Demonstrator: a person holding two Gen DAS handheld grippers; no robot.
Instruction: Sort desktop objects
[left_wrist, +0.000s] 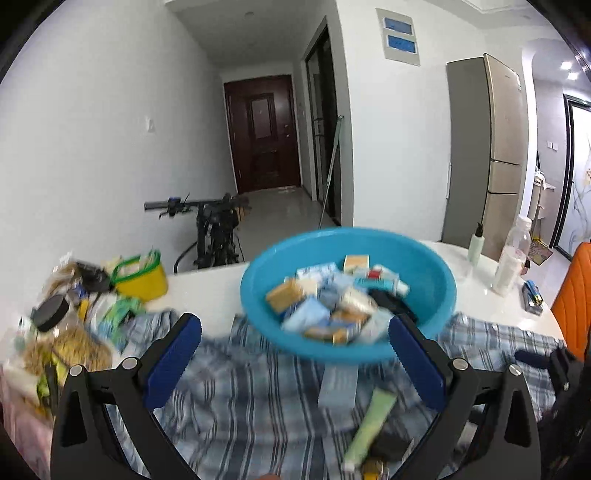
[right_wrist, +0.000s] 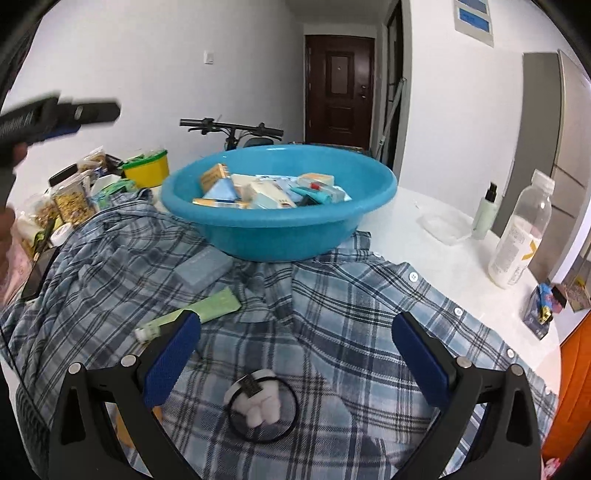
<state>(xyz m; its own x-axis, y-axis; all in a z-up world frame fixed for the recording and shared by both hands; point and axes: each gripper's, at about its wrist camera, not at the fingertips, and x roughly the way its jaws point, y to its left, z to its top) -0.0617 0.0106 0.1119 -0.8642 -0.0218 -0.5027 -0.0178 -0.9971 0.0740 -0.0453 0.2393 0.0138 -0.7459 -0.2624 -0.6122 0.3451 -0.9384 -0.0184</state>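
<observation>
A blue plastic basin (left_wrist: 436, 291) (right_wrist: 258, 232) full of small boxes stands on a blue plaid shirt (left_wrist: 240, 398) (right_wrist: 351, 295) spread on the white table. A pale green tube (left_wrist: 373, 421) (right_wrist: 210, 306) and a flat grey-blue box (left_wrist: 340, 384) (right_wrist: 203, 269) lie on the shirt in front of the basin. A black hair tie with a white charm (right_wrist: 260, 402) lies between the right fingers. My left gripper (left_wrist: 295, 354) is open and empty, raised above the shirt near the basin. My right gripper (right_wrist: 295, 350) is open and empty over the shirt.
A yellow tub (left_wrist: 142, 277) (right_wrist: 147, 170) and a heap of snack bags and jars (left_wrist: 62, 325) (right_wrist: 70, 206) sit at the left. A milk bottle (left_wrist: 513, 254) (right_wrist: 521, 236), a spray bottle (right_wrist: 487, 210) and a small blue box (right_wrist: 539, 306) stand at the right. An orange chair (left_wrist: 572, 295) is beyond the table's right edge.
</observation>
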